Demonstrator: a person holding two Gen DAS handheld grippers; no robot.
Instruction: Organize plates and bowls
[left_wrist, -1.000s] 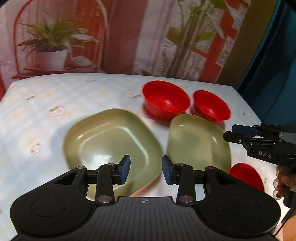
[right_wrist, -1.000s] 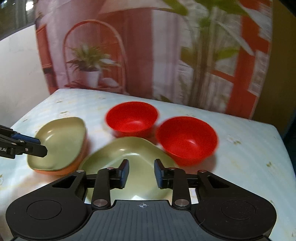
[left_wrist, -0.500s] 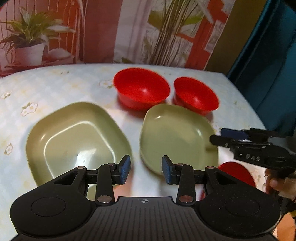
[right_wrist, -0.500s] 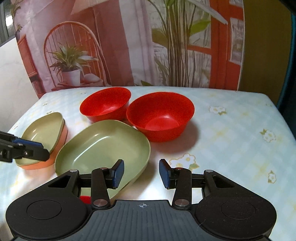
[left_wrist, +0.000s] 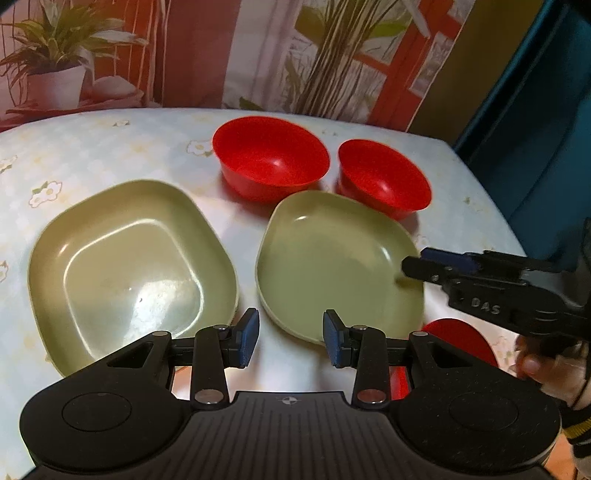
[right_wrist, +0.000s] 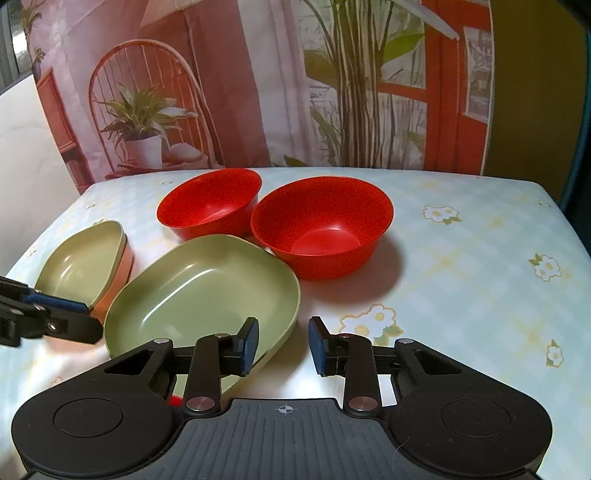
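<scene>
"DAS" reads on the right tool, nothing else legible. Left tool open, empty, hovering over the gap between two green plates on the surface. Right tool jaws just closing, part open around the near plate's rim, pads not pressing. Two red bowls sit far. Red dish near right, mostly hidden.

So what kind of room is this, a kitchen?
Probably a home-style dining setup, not clearly a kitchen: a table under a pale floral tablecloth, red plastic bowls and green squarish plates, with a printed plant-and-chair backdrop behind.
</scene>
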